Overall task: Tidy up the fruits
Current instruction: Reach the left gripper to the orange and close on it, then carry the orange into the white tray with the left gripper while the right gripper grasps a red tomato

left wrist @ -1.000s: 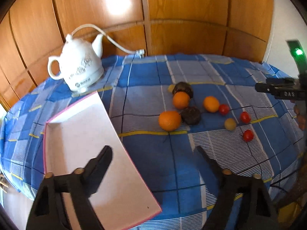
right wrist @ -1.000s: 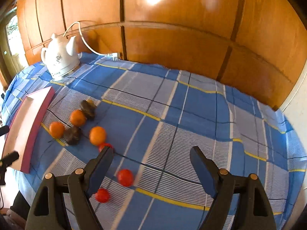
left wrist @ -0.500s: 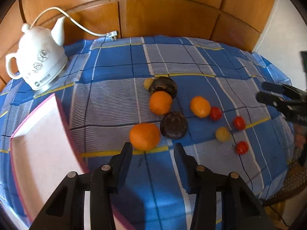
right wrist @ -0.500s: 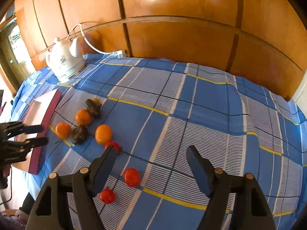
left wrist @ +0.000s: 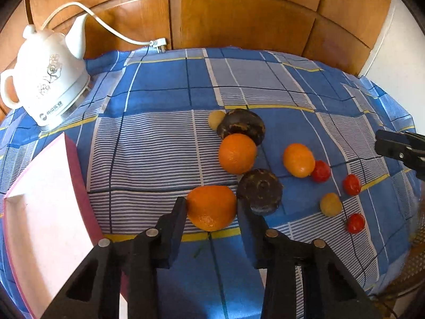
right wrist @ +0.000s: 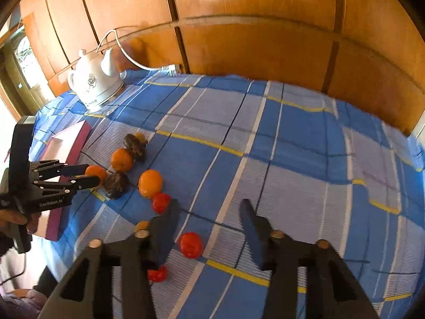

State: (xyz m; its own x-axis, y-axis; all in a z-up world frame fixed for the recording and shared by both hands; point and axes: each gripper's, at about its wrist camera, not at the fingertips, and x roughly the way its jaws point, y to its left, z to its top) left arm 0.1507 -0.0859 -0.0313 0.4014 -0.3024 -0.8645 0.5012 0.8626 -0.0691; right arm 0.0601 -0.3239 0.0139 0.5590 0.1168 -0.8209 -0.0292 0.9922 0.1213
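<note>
My left gripper (left wrist: 211, 204) has its two fingers on either side of the nearest orange (left wrist: 211, 207) on the blue checked cloth; it is not closed on it. The right wrist view shows the same gripper (right wrist: 89, 174) around that orange (right wrist: 95, 171). Two more oranges (left wrist: 237, 152) (left wrist: 298, 160), two dark brown fruits (left wrist: 259, 192) (left wrist: 241, 125), small red fruits (left wrist: 320, 171) and small yellow fruits (left wrist: 330, 204) lie close by. My right gripper (right wrist: 209, 207) is open and empty above a red fruit (right wrist: 190, 244).
A pink-rimmed white tray (left wrist: 39, 199) lies at the left; it also shows in the right wrist view (right wrist: 66, 143). A white kettle (left wrist: 45, 77) with a cord stands at the back left. A wooden wall runs behind the table.
My left gripper has moved forward and narrowed, so its fingers now flank the nearest orange. My right gripper has moved forward and lower toward the red fruits.
</note>
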